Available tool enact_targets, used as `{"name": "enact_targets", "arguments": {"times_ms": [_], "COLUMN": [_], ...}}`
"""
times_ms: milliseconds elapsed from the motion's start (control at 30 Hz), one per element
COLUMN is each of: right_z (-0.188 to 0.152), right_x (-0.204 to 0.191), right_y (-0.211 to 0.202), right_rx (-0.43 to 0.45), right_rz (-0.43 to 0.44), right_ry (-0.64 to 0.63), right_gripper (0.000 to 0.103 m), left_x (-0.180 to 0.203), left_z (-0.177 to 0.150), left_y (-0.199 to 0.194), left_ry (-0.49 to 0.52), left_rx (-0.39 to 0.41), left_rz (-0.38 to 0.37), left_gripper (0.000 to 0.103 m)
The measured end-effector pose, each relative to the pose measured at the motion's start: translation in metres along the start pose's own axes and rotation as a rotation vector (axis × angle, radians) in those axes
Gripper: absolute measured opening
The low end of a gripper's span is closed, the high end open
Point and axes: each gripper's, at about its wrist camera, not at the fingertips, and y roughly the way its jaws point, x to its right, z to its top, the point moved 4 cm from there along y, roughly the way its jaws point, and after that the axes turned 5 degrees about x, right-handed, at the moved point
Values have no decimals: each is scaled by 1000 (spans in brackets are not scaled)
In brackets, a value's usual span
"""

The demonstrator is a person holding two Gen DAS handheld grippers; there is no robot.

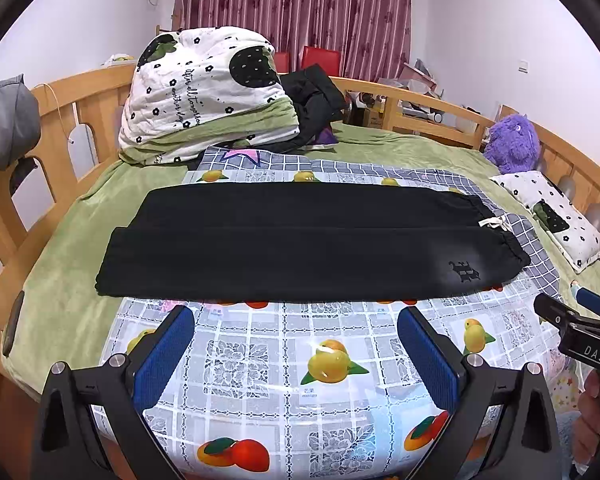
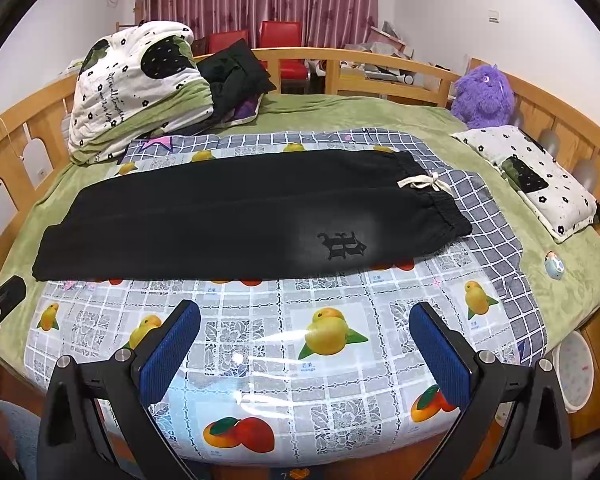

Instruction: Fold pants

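Black pants point(image 1: 292, 248) lie flat across the bed on a fruit-print plastic sheet point(image 1: 332, 364), legs side by side, waistband with white drawstring point(image 1: 492, 222) to the right. They also show in the right wrist view point(image 2: 228, 216), with a dark logo point(image 2: 342, 245) near the waist. My left gripper point(image 1: 296, 316) is open and empty, just in front of the near edge of the pants. My right gripper point(image 2: 305, 312) is open and empty, also short of the pants. The right gripper's tip point(image 1: 580, 320) shows at the right edge of the left wrist view.
A folded white-and-green quilt point(image 1: 204, 96) and dark clothes point(image 1: 316, 104) lie at the bed's far left. A purple plush toy point(image 2: 484, 96) and a small pillow point(image 2: 536, 184) lie at the right. Wooden rails point(image 1: 60, 120) ring the bed. A white tub point(image 2: 576, 372) stands off the right edge.
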Motion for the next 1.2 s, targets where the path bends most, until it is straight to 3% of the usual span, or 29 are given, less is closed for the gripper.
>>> {"name": "enact_targets", "arguments": {"times_ms": [733, 933, 1200], "right_z": [0, 5, 18], "right_x": [-7, -13, -25], "right_y": [-4, -9, 6], "right_rx": [44, 102, 102], "right_rz": [8, 49, 162], "right_ry": [-48, -63, -40], "right_gripper": [102, 102, 102], "left_x": [11, 13, -2], "left_z": [-16, -13, 11], "left_y": [4, 14, 37], "left_ry": [2, -15, -96], "left_rx": [-27, -35, -32], "left_rz": [-14, -55, -129], "left_gripper": [102, 100, 100]}}
